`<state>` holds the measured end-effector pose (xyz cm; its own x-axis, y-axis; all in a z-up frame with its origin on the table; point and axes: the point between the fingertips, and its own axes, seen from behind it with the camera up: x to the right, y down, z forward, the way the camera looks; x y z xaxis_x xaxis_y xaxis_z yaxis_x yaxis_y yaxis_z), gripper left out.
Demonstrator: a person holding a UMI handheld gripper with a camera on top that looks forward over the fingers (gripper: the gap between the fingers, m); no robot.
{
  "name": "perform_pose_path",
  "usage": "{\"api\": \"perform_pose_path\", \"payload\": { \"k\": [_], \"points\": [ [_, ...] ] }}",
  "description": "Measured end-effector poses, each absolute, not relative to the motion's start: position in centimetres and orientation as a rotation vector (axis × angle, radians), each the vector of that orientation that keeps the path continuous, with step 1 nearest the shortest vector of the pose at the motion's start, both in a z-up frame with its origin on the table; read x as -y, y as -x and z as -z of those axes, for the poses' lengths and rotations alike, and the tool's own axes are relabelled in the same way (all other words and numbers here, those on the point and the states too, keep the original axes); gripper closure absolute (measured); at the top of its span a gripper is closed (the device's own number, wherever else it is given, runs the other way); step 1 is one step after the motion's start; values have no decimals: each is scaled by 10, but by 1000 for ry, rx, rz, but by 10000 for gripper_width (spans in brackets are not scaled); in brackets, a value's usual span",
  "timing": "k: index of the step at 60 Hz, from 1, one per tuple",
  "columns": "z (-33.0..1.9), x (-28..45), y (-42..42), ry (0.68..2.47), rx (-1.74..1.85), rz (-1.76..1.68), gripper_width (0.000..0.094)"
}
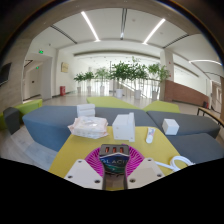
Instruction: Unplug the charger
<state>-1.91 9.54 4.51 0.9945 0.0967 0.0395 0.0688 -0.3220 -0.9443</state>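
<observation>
A black charger block [113, 157] with white lettering and orange ports on its far end sits between my fingers. My gripper [113, 160] is shut on it, with the magenta pads [94, 158] pressed on both of its sides. The white finger bodies [84, 171] flank it. It is held over the near end of a yellow table [70, 150]. A white cable [182, 161] loops on the table to the right of the fingers. Whether the cable joins the charger is hidden.
Beyond the fingers on the table lie a crumpled white bag [88, 127], an upright white box [124, 126], a small white item [150, 134] and a small white box [171, 126]. Grey benches [45, 125] flank the table. Potted plants [122, 73] stand far back.
</observation>
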Motion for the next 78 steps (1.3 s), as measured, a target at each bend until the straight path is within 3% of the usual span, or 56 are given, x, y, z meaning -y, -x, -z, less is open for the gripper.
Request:
{"api": "perform_pose_path", "payload": {
  "k": [11,22,29,34,40,49,56,66,67,71,75,78],
  "points": [
    [-57,-99,17,1920,90,-30,733],
    [-217,-84,-3,1649,69,-6,731],
    [-252,-70,-44,1621,56,50,732],
    [-209,-69,-70,1706,37,79,728],
    [-108,-63,-104,1908,6,99,728],
    [-17,-41,-121,2117,-2,105,703],
    [10,-36,-119,2160,35,91,681],
    [8,-36,-115,2188,112,125,538],
    [8,-35,-115,2194,117,129,501],
    [5,-29,-120,2217,112,161,208],
    [-4,-23,-114,2210,114,124,105],
    [-14,-17,-112,2212,104,97,95]
  ]
}}
